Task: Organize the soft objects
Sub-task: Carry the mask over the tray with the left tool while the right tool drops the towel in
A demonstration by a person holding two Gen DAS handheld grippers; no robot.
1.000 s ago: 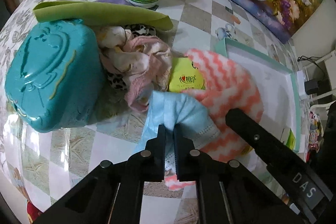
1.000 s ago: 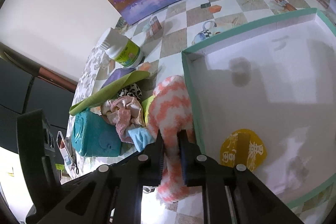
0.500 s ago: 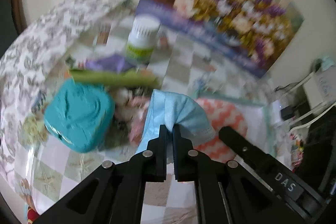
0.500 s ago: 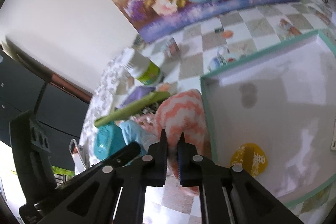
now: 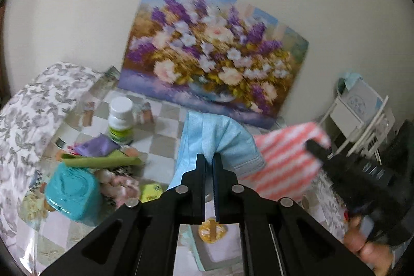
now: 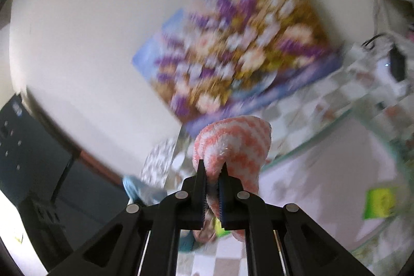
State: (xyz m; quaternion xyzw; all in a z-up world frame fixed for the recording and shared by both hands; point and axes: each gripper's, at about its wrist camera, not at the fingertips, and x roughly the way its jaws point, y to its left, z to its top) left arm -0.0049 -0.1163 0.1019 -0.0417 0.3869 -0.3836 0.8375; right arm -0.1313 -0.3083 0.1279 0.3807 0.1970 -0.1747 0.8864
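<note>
Probably a home: flower painting against the wall, checked plastic-covered table, floral cloth.

I count two grippers, the left gripper and the right gripper. I see one blue face mask and one pink-and-white striped cloth. On the table at the left I count one teal box, one white bottle, one green folded sheet and one purple packet. Near me sits one white tray, and far off leans one flower painting.
</note>
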